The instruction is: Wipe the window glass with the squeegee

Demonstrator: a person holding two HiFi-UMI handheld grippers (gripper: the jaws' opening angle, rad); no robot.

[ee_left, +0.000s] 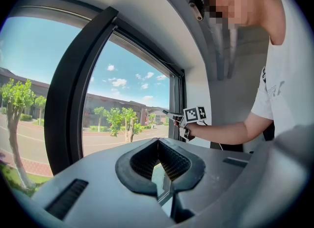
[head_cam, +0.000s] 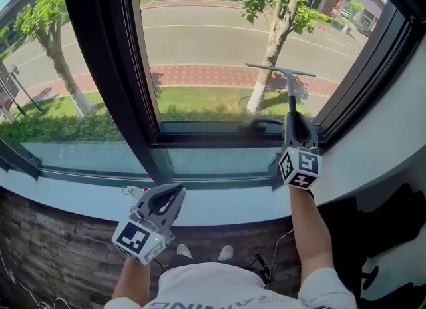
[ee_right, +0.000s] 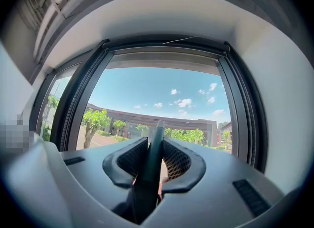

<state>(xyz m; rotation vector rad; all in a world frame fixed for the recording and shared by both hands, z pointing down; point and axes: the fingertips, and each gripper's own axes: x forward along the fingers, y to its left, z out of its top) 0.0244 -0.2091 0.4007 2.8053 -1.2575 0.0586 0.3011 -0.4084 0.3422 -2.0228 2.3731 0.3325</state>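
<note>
The squeegee (head_cam: 291,94) stands upright against the window glass (head_cam: 206,41), its blade (head_cam: 279,69) lying flat across the pane at the right. My right gripper (head_cam: 293,125) is shut on the dark handle (ee_right: 152,163), just above the lower window frame. In the right gripper view the handle runs up between the pads (ee_right: 177,159). My left gripper (head_cam: 168,199) hangs low over the white sill (head_cam: 226,204), shut with nothing in it, its pads (ee_left: 172,159) meeting at the tips. From the left gripper view, the right gripper (ee_left: 192,116) and squeegee (ee_left: 170,114) show far off by the pane.
A thick dark mullion (head_cam: 106,68) splits the window left of the wiped pane. A white wall (head_cam: 393,128) closes in on the right. Below the sill is a brick-patterned wall (head_cam: 60,254). A small item (head_cam: 135,191) lies on the sill by the left gripper.
</note>
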